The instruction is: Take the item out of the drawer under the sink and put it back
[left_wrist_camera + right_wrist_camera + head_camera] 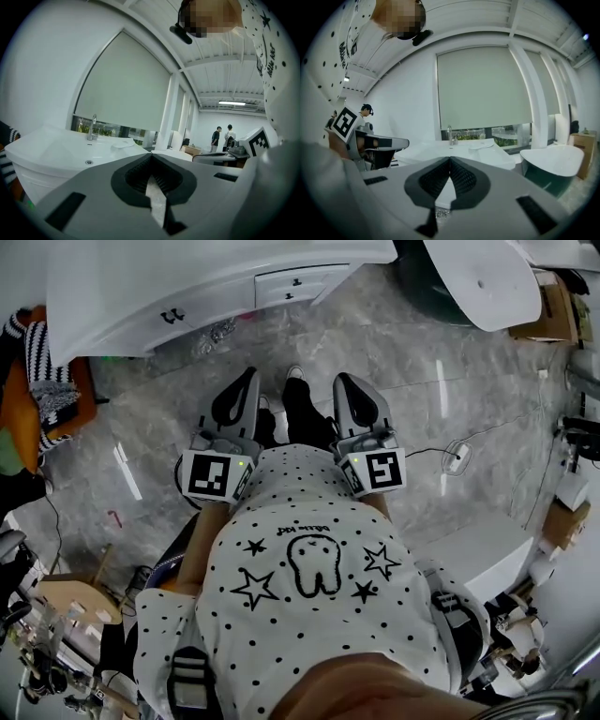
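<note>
The item could not be seen. The white cabinet (187,282) was cut off by the top edge of the head view. Its two drawers (291,284) looked shut, each front showing only a small dark handle. In both gripper views the grey jaws hid everything below the sink (56,150), leaving just the basin and faucet (92,127) in sight. The left gripper (249,377) and right gripper (341,381) were held side by side before the person's spotted shirt (309,615), well apart from the cabinet, each with its jaws closed together on nothing.
</note>
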Tool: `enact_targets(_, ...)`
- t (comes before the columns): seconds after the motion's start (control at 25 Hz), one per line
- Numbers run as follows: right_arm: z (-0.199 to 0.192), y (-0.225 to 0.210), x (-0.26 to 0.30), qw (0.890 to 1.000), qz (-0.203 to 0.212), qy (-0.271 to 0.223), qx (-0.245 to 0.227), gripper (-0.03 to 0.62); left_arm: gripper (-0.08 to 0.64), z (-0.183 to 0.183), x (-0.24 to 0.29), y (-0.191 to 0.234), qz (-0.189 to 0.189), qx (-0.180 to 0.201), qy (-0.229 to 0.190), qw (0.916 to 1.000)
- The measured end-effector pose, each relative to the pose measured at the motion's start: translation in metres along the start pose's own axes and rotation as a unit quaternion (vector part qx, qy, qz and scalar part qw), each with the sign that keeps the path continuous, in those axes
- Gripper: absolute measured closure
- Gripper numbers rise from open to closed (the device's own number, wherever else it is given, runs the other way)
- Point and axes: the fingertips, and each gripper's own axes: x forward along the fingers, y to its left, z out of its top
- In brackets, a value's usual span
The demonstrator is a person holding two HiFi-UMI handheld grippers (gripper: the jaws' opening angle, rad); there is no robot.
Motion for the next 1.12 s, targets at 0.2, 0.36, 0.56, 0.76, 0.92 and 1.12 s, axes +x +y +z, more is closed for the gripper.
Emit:
enact_targets(0.2, 0.007, -0.037, 0.018, 1.0, 0.016, -0.002, -0.003, 0.58, 0.565, 0.004, 0.036, -0.006, 0.016, 0.0, -0.003, 0.9999)
enact_targets(0.36, 0.013, -0.068, 0.032, 1.0, 0.029, -0.005, -0.01, 0.58, 0.565, 0.007, 0.064, -0.01, 0.032, 0.0, -0.011, 0.9994)
enact_targets(0.56, 0.02, -0.096, 0.044, 0.999, 0.044, -0.009, -0.017, 0.58, 0.565, 0.015, 0.09, -0.017, 0.047, 0.001, -0.024, 0.9986)
enact_targets(0.76, 0.022, -0.119, 0.052, 0.998, 0.063, -0.012, -0.022, 0.58, 0.565, 0.018, 0.107, -0.021, 0.068, 0.006, -0.033, 0.9971)
enact_targets(0.92, 0.021, -0.127, 0.057, 0.997, 0.075, -0.012, -0.02, 0.58, 0.565, 0.021, 0.11, -0.022, 0.087, 0.007, -0.036, 0.9956)
enact_targets(1.12, 0.017, -0.126, 0.062, 0.996, 0.087, -0.011, -0.017, 0.58, 0.565, 0.016, 0.11, -0.023, 0.091, 0.011, -0.029, 0.9954)
